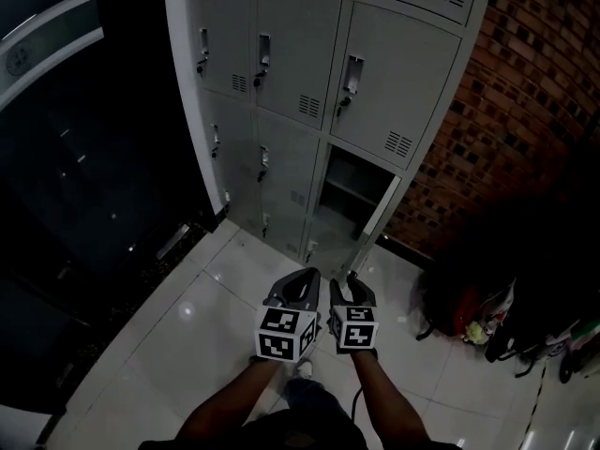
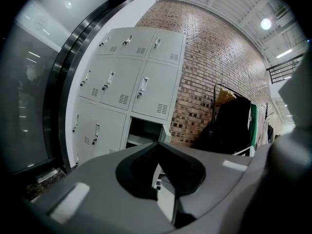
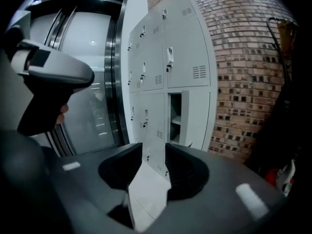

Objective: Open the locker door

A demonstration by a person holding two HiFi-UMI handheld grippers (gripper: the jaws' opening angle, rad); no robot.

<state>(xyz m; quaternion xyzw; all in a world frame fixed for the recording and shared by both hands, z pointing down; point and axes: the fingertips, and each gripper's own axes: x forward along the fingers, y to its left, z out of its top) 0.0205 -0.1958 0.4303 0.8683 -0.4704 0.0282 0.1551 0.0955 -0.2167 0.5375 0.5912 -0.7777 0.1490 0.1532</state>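
A bank of grey lockers (image 1: 281, 73) stands ahead. Its bottom right compartment (image 1: 354, 190) is open, with a shelf inside, and its door (image 1: 383, 216) is swung out to the right, seen almost edge-on. The other doors are closed. Both grippers hang side by side over the tiled floor, well short of the lockers and touching nothing. My left gripper (image 1: 302, 279) has its fingertips together, holding nothing; its own view shows the open compartment (image 2: 142, 132) beyond the tips. My right gripper (image 1: 349, 284) is open, with only floor and lockers seen through the gap (image 3: 153, 145).
A brick wall (image 1: 525, 111) runs right of the lockers. Dark glass panels (image 1: 84, 157) with a metal frame are on the left. Bags and a clothes rack (image 1: 497, 317) crowd the floor at the right. White floor tiles (image 1: 187, 307) lie between me and the lockers.
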